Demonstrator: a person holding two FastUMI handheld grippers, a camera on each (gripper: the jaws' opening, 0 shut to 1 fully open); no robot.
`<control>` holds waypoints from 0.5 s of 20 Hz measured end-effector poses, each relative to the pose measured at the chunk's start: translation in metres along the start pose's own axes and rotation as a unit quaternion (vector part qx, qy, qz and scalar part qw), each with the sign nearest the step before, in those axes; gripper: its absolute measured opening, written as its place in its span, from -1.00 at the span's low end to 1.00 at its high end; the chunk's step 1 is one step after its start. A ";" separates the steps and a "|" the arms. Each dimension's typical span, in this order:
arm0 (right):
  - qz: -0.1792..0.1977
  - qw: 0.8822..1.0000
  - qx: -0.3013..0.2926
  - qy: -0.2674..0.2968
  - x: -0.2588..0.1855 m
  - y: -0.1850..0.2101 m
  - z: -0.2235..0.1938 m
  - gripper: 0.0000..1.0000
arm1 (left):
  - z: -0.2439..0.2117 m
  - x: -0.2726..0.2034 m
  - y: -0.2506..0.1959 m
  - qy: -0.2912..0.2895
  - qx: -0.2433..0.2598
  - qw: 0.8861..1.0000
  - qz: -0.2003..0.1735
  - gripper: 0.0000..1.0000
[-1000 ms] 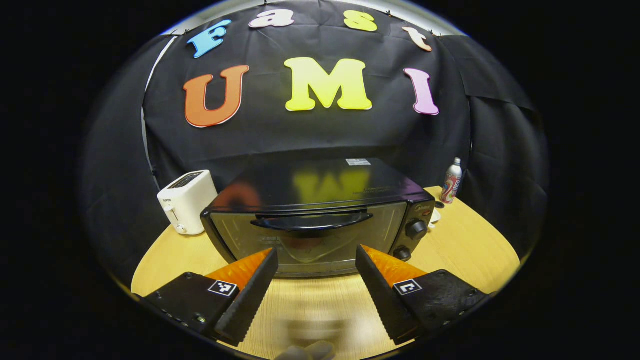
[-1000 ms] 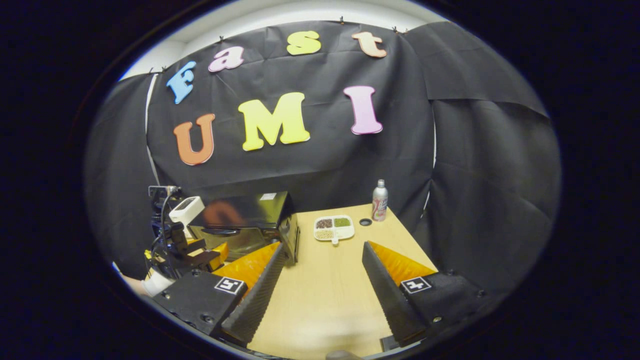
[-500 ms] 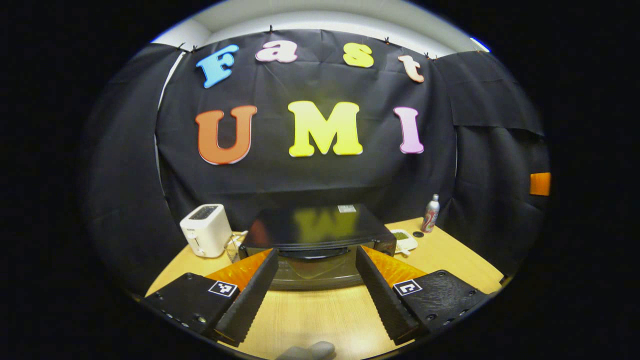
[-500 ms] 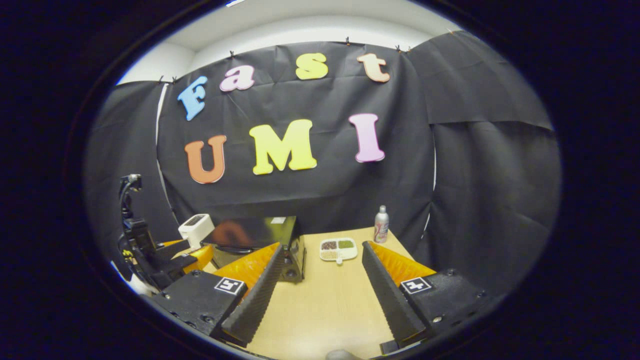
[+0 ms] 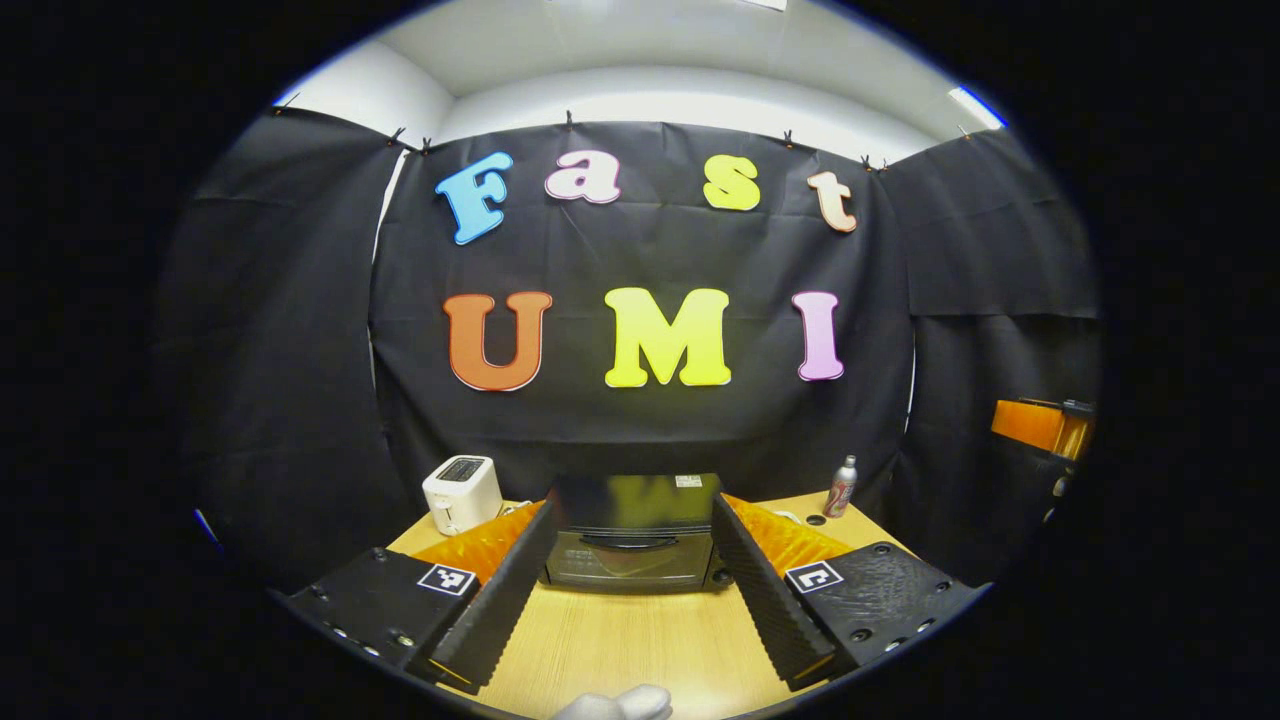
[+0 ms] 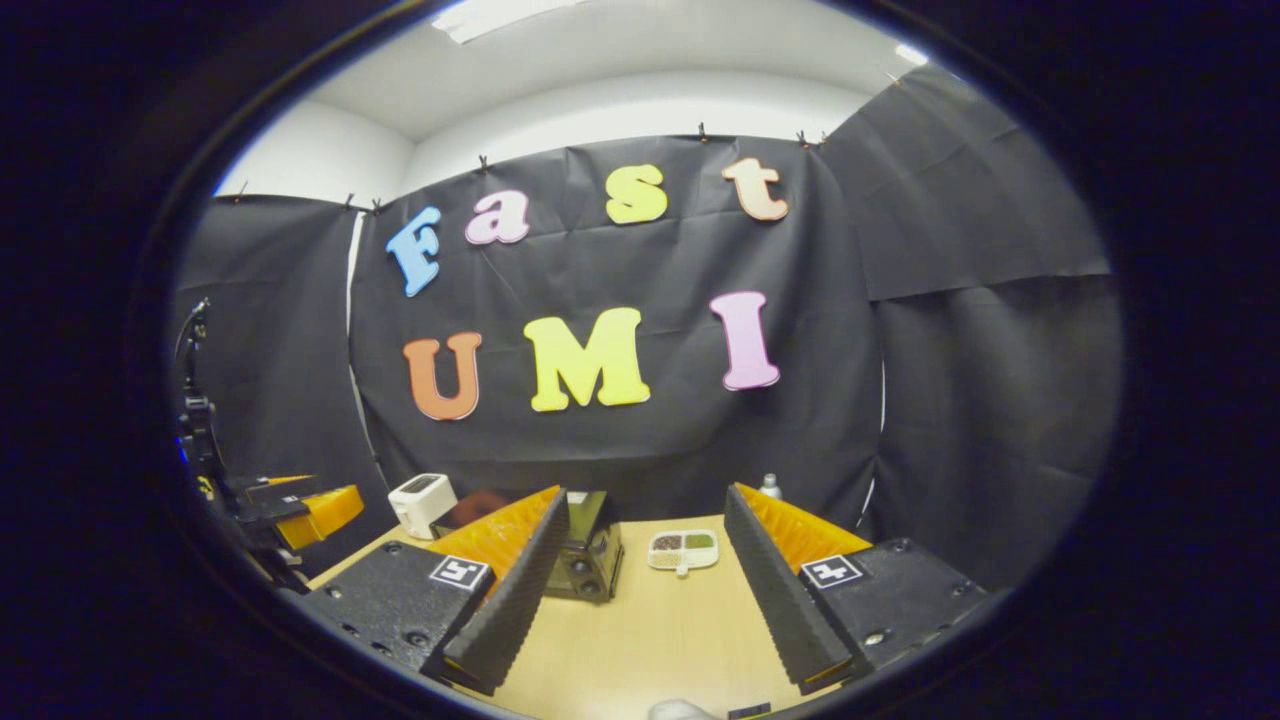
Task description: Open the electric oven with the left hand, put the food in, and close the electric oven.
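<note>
In the left gripper view, the left hand-held gripper [image 5: 630,570] is held above the near edge of the wooden table [image 5: 640,640] with its two fingers spread wide apart and nothing between them. Framed in the gap between those fingers, at the far side of the table, stands the electric oven [image 5: 632,535], its door shut and the handle running across the top of the glass front. A white toaster [image 5: 462,493] stands just left of the oven, and a spray can [image 5: 842,487] stands upright at the far right of the table, near the black cloth wall.

In the right gripper view, the right hand-held gripper [image 6: 645,580] is likewise spread open and empty above the near part of the table [image 6: 640,640]. The oven [image 6: 588,560] shows partly behind its left finger, with the knob side turned toward the camera. The food, a white divided tray [image 6: 682,550] with separate portions in its compartments, lies on the table just right of the oven, apart from both fingers. The toaster [image 6: 422,502] is at the far left. The left hand-held gripper [image 6: 300,510] shows at the left edge, well off the table's near corner.
</note>
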State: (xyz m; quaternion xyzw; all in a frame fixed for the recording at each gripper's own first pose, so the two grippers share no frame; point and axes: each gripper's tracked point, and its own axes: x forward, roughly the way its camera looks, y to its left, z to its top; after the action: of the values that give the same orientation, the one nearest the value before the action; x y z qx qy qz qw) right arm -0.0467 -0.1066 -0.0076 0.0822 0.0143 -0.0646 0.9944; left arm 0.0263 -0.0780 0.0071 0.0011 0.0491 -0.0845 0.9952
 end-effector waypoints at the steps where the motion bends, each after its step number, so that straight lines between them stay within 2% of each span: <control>1: 0.001 1.000 -0.004 -0.003 -0.003 -0.002 0.002 0.92 | 0.005 -0.006 -0.002 -0.005 -0.002 1.000 0.002 0.93; 3: 0.001 1.000 -0.013 -0.011 -0.008 -0.003 0.006 0.92 | 0.012 -0.016 -0.002 -0.011 0.000 1.000 0.009 0.93; 4: 0.000 1.000 -0.018 -0.013 -0.012 -0.005 0.008 0.92 | 0.014 -0.021 0.000 -0.013 0.004 1.000 0.013 1.00; 5: 0.000 1.000 -0.023 -0.018 -0.015 -0.005 0.010 0.98 | 0.015 -0.025 0.000 -0.014 0.004 1.000 0.016 0.93; 6: -0.001 0.999 -0.026 -0.022 -0.018 -0.007 0.011 0.92 | 0.018 -0.030 0.000 -0.017 0.003 1.000 0.015 0.94; 9: -0.003 0.999 -0.029 -0.025 -0.028 -0.010 0.010 0.92 | 0.020 -0.042 0.005 -0.020 0.005 1.000 0.023 0.94; 10: -0.004 0.999 -0.028 -0.024 -0.031 -0.012 0.009 0.97 | 0.020 -0.044 0.006 -0.021 0.006 0.999 0.026 0.93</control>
State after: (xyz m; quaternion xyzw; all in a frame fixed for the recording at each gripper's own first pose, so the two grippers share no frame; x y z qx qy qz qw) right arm -0.0792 -0.1164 0.0008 0.0525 -0.0078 -0.0706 0.9961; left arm -0.0139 -0.0653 0.0309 0.0064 0.0277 -0.0590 0.9979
